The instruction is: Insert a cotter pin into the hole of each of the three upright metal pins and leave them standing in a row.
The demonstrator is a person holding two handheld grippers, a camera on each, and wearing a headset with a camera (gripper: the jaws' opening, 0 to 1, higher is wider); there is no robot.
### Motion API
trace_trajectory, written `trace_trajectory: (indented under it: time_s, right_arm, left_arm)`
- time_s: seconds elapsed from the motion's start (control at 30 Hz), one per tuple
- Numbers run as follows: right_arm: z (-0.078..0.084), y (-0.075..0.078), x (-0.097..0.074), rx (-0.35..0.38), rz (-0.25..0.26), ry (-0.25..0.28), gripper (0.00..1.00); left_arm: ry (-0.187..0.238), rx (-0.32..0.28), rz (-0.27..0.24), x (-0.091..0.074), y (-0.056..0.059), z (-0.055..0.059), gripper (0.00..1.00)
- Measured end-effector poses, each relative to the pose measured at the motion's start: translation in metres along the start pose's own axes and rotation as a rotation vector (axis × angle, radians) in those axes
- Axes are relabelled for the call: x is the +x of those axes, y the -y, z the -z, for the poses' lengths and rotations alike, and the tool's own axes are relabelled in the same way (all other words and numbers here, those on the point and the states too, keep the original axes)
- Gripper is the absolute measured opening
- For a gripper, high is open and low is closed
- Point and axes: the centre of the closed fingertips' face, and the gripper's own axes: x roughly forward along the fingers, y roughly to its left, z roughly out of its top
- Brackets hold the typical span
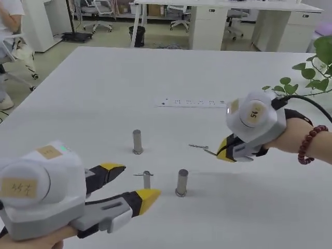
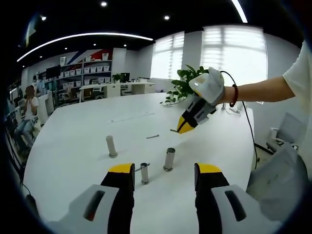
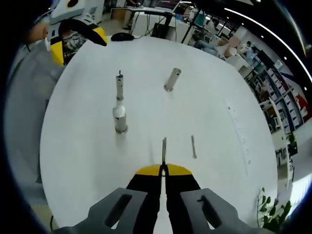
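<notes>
**Workbench from the head view and both gripper views.** Your left gripper (image 1: 129, 180) sits low over the near edge of the white table (image 1: 93, 88). Its yellow-tipped jaws are spread wide with nothing between them, and its body is cut off by the frame's bottom edge.

Your right gripper (image 3: 164, 168) has its jaws pinched narrow on the held cotter pin (image 3: 164, 148), which projects forward past the tips, above the table. In the head view this pin is too thin to make out against the gripper. The loose cotter pin (image 3: 193, 146) lies flat on the table just beside it.

Three posts stand upright and apart in a loose triangle:
- the far metal pin (image 1: 137, 141)
- the right metal pin (image 1: 181, 182)
- the middle metal pin (image 1: 147, 180), with the inserted cotter pin (image 1: 139, 175) crosswise near its top

The holes in the far and right posts are too small to see.

A power strip (image 1: 192, 102) lies beyond the posts. Plant leaves (image 1: 311, 72) are cut off at the right edge.
</notes>
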Motion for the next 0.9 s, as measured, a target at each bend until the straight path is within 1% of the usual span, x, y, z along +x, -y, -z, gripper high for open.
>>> trace_trajectory:
  time_s: [0.17,0.33,0.5,0.63,0.9]
  right_arm:
    - [-0.011,-0.012,-0.009,-0.017,-0.012,0.04,0.03]
    - [-0.024,-0.028,-0.016,-0.05,-0.022,0.07,0.03]
    - [-0.034,-0.044,-0.019,-0.095,-0.034,0.092,0.03]
    - [-0.04,-0.057,-0.02,-0.107,-0.051,0.11,0.03]
    - [-0.055,-0.076,-0.023,-0.137,-0.072,0.148,0.03]
  left_arm:
    - [-0.003,-0.009,0.022,0.003,0.005,-0.001,0.47]
    - [-0.014,-0.019,0.054,0.007,0.015,0.0,0.43]
    - [-0.02,-0.031,0.081,0.01,0.023,-0.001,0.41]
    - [-0.024,-0.049,0.1,0.012,0.028,-0.001,0.4]
    - [-0.04,-0.087,0.131,0.018,0.037,0.003,0.35]
